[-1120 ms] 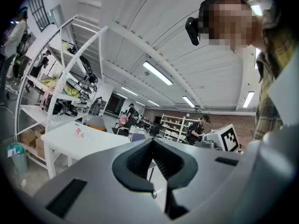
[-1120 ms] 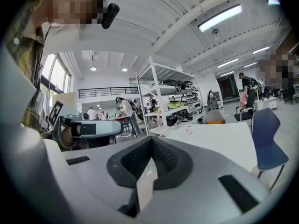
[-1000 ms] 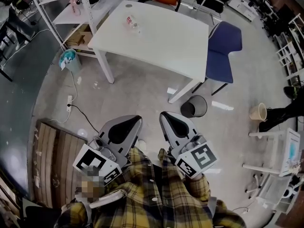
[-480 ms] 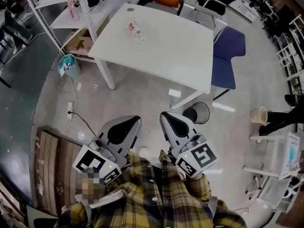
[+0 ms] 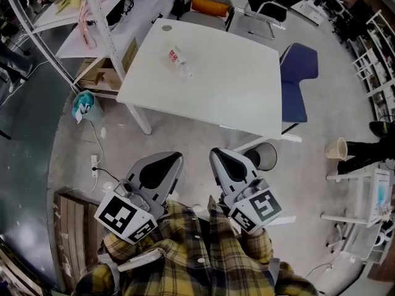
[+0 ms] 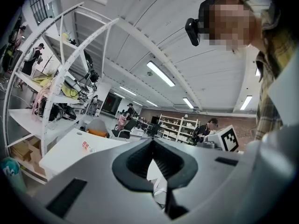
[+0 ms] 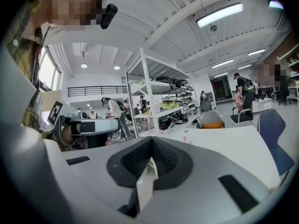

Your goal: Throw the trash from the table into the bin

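A crumpled clear plastic bottle with a red label [image 5: 178,60] lies on the white table [image 5: 228,79], far ahead of both grippers. It also shows as a small red-marked shape in the left gripper view [image 6: 87,146] and as the bottle [image 7: 186,138] in the right gripper view. A black mesh bin [image 5: 265,156] stands on the floor by the table's near right leg, partly under the tabletop. My left gripper [image 5: 176,158] and right gripper [image 5: 215,153] are held side by side close to my body, both shut and empty.
A blue chair [image 5: 297,79] stands at the table's right side. White shelving [image 5: 92,17] and a teal bucket [image 5: 83,105] are to the left. A power strip with cable [image 5: 94,163] and a wooden pallet [image 5: 71,227] lie on the floor at left. A beige bucket [image 5: 336,148] sits at right.
The table and the bin have drawn nearer in the head view, the bin now close to the right gripper's tip. Both grippers stay shut, side by side.
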`<state>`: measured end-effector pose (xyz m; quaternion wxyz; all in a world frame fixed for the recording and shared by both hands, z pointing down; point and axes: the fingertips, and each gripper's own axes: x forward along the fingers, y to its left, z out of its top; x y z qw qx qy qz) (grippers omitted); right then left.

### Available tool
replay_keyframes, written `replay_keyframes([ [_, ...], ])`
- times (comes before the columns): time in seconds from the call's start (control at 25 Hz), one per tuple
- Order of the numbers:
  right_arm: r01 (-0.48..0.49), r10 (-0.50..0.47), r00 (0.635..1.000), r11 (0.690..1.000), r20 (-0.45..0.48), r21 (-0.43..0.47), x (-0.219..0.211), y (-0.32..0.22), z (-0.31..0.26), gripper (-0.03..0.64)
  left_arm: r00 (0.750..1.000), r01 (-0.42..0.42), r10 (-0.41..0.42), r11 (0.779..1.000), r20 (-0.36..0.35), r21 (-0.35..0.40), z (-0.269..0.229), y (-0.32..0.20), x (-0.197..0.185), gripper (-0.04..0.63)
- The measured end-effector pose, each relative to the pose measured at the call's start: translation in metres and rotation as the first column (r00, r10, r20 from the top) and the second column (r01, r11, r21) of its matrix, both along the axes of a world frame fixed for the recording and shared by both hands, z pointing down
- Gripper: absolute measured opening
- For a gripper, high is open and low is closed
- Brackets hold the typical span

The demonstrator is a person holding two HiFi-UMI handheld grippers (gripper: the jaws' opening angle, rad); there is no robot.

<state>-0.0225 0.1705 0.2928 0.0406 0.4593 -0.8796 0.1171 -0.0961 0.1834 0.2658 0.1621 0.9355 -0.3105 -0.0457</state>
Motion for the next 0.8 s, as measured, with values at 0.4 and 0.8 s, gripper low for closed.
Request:
replay_keyframes([
  [0.4,-0.070,0.070,0.998,0.997,-0.006,-0.013,-0.041,-0.049,0.011,-0.002,1.000,-0.020,0.020,1.000,-0.006,-0.017,0.010,-0.046,-0.058,0.006],
  [0.8,-0.090,0.088,0.996,0.994,-0.022,-0.067,-0.047,-0.101,0.027,-0.002,0.999,-0.043,0.043,0.997,-0.008,-0.068,0.028,-0.096,-0.064,0.006],
])
